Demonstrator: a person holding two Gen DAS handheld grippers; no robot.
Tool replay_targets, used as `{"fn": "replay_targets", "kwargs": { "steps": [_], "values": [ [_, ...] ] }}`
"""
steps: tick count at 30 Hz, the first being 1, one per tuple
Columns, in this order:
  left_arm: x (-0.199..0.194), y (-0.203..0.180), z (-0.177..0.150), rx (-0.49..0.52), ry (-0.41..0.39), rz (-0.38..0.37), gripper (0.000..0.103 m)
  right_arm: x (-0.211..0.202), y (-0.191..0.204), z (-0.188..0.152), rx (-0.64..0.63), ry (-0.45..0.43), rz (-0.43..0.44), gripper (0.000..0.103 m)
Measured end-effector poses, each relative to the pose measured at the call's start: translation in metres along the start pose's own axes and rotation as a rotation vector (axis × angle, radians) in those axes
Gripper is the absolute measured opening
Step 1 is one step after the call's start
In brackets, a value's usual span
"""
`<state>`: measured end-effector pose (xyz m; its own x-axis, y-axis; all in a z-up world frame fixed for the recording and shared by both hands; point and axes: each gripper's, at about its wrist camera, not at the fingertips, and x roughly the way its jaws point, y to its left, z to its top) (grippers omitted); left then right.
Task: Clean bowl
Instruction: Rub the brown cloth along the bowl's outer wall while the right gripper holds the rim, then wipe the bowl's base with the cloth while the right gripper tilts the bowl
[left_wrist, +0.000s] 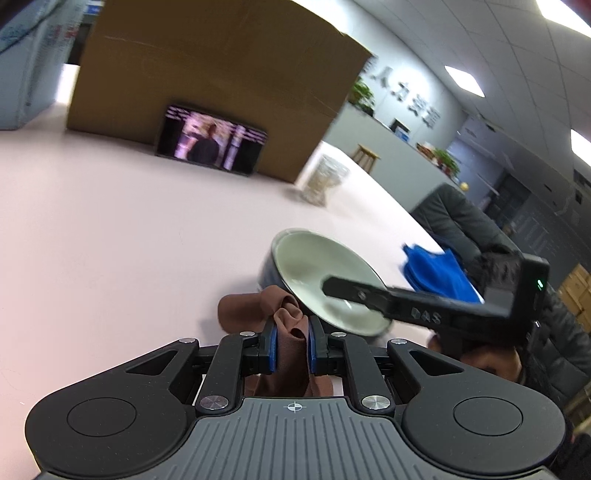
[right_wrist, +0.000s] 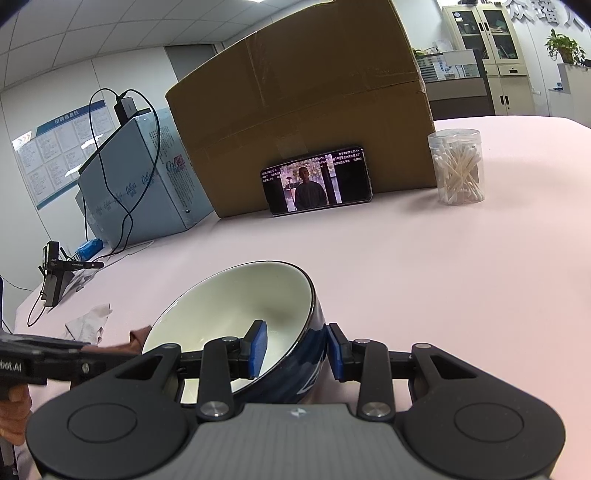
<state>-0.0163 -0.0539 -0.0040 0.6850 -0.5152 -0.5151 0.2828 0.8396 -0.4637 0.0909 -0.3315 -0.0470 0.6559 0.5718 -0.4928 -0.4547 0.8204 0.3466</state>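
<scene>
Blue-padded left gripper (left_wrist: 291, 345) pinches a brown cloth (left_wrist: 284, 332) just beside the tilted bowl (right_wrist: 236, 317), whose wall the right gripper (right_wrist: 295, 349) clasps, one finger inside, one outside, above the pink table (right_wrist: 443, 277); behind stand a phone (right_wrist: 317, 181), a cardboard box (right_wrist: 303, 92) and a cotton-swab jar (right_wrist: 458, 166).

Your bowl (right_wrist: 236, 314): white inside, dark blue outside, tilted on its side. Your brown cloth (left_wrist: 288, 332): bunched, touching bowl rim.
</scene>
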Motion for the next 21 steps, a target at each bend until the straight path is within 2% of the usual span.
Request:
{"fn": "replay_targets", "kwargs": {
  "steps": [4, 11, 18, 21],
  "values": [
    [0.004, -0.001, -0.001, 0.001, 0.02, -0.005, 0.012, 0.0, 0.0, 0.0, -0.001, 0.001, -0.003, 0.037],
    [0.006, -0.008, -0.007, 0.013, 0.046, -0.059, 0.012, -0.001, 0.0, 0.0, -0.001, 0.001, -0.001, 0.037],
    [0.003, 0.003, -0.003, -0.023, 0.011, -0.021, 0.012, -0.001, -0.001, 0.0, 0.002, 0.002, 0.005, 0.037],
    [0.007, 0.002, -0.006, -0.016, 0.025, -0.039, 0.012, -0.001, -0.002, 0.0, 0.005, 0.002, 0.007, 0.037]
  ]
}}
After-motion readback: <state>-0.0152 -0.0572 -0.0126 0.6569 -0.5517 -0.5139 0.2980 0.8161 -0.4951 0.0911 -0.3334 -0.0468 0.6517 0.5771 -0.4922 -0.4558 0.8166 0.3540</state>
